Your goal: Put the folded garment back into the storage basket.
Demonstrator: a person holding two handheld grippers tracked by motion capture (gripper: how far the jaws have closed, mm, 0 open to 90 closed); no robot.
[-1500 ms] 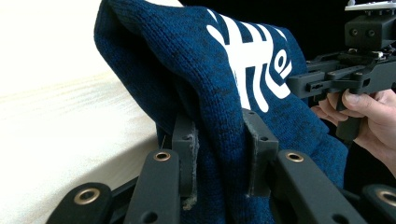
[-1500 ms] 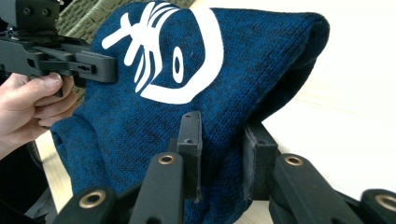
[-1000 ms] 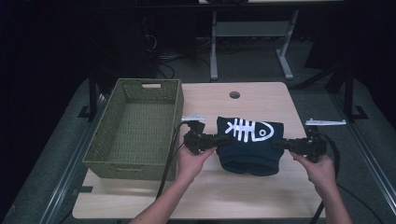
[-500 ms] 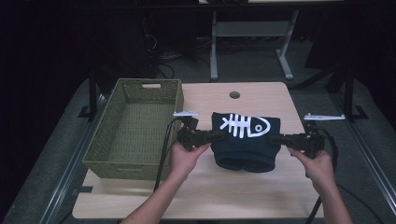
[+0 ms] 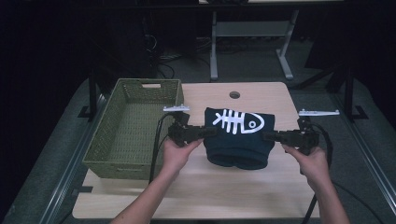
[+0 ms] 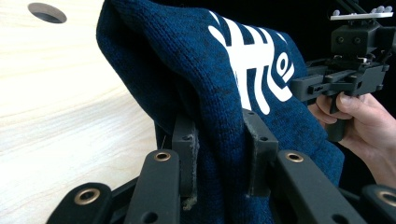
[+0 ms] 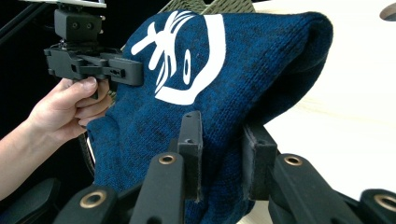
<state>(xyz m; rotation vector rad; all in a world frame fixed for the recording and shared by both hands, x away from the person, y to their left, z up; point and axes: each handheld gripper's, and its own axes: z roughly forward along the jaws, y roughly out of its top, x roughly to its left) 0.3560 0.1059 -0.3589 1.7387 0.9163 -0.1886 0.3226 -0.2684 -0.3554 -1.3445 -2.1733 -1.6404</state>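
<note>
Pale wood table [image 5: 196,196] under a dark room; bare front edge nearest the person, 2 forearms entering from below.

Left hand [image 5: 176,153] holds the left gripper [image 5: 211,131]; right hand [image 5: 312,161] holds the right gripper [image 5: 266,136]. A black cable [image 5: 154,149] trails from the left gripper toward the front of the table.

Left gripper view: both jaws clamped on a fold of the dark blue knit sweater [image 6: 219,93], cloth pinched between the pads [image 6: 187,149]. Right gripper view: same situation, jaws closed on the opposite edge of the sweater [image 7: 243,70], fabric squeezed between the pads [image 7: 254,158].

High view: sweater [image 5: 238,140] hangs folded between the 2 grippers over the middle of the table, held at its left and right sides, lower rolled edge sagging toward the tabletop. White fish-skeleton print [image 5: 238,122] faces up on the top panel.

Green woven basket [image 5: 135,128] sits just beside the left gripper, at the table's left side. Round hole [image 5: 234,94] in the tabletop lies beyond the sweater. Farther back, a grey desk frame [image 5: 252,42] stands on the floor.
</note>
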